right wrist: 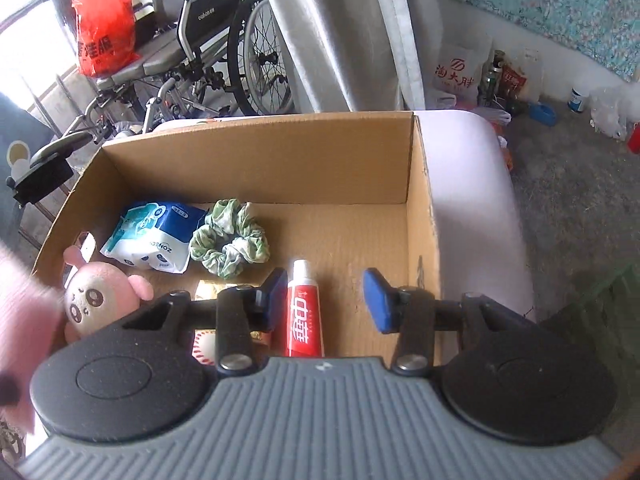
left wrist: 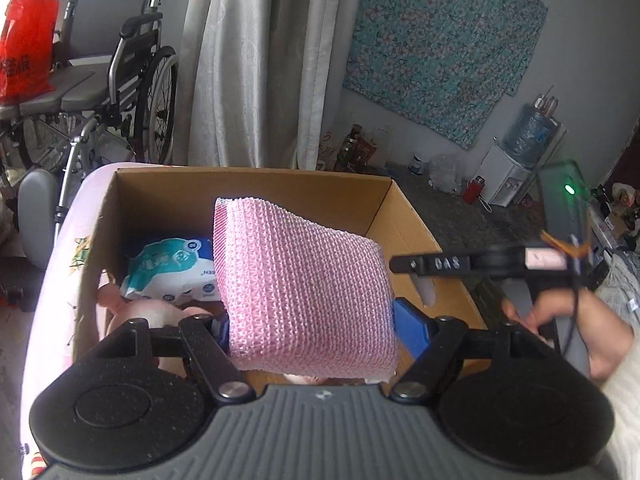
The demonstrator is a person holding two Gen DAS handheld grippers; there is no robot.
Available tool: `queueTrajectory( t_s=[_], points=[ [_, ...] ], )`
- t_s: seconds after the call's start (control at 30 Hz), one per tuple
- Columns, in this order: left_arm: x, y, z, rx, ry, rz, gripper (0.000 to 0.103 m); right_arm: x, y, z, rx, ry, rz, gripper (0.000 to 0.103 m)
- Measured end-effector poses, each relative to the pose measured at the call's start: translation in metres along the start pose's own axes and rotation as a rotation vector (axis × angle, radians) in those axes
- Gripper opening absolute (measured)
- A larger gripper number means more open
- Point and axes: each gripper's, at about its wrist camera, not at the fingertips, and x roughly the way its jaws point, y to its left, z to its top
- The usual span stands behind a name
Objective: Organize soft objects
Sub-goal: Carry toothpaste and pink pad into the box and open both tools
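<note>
**Pink cloth over the box; right gripper empty**

Pink knitted cloth (left wrist: pixel 304 284) fills the near foreground of the left wrist view, folded into a thick pad and clamped between the blue pads of the left gripper (left wrist: pixel 310 326). It hangs above the open cardboard box (right wrist: pixel 256 156), over the near left part of the interior.

Handling: cloth looks light, limp and compressible; open weave should give good friction. Hold is near its lower edge, so the free upper part may flop or unfold on release.

Right gripper (right wrist: pixel 326 300) stands apart over the box floor, nothing between the pads. A red toothpaste tube (right wrist: pixel 305 312) lies just below the gap, untouched.

Already in the box: tissue pack (right wrist: pixel 154 236), green scrunchie (right wrist: pixel 228 238), pink plush toy (right wrist: pixel 100 296) at the near left corner, a small baseball (right wrist: pixel 205 346) partly hidden.

Room: right half of the floor is bare, best spot for the cloth. Walls stand tall; right wall edge is close to the right gripper. Box sits on a pale pink cushioned surface (right wrist: pixel 468 184), identity unclear.
</note>
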Motion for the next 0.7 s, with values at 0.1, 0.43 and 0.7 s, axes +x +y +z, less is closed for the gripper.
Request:
queueTrajectory(
  t_s=[0.1, 0.43, 0.7],
  points=[
    [0.061, -0.005, 0.039, -0.071, 0.072, -0.020, 0.076, -0.019, -0.017, -0.015, 0.043, -0.011, 0.036, 0.041],
    [0.239, -0.020, 0.068, -0.368, 0.180, -0.083, 0.092, -0.051, -0.041, -0.049, 0.066, -0.065, 0.065, 0.041],
    [0.237, 0.004, 0.052, -0.422, 0.242, 0.016, 0.095, -0.077, -0.038, -0.071, -0.012, -0.055, 0.067, 0.041]
  ],
)
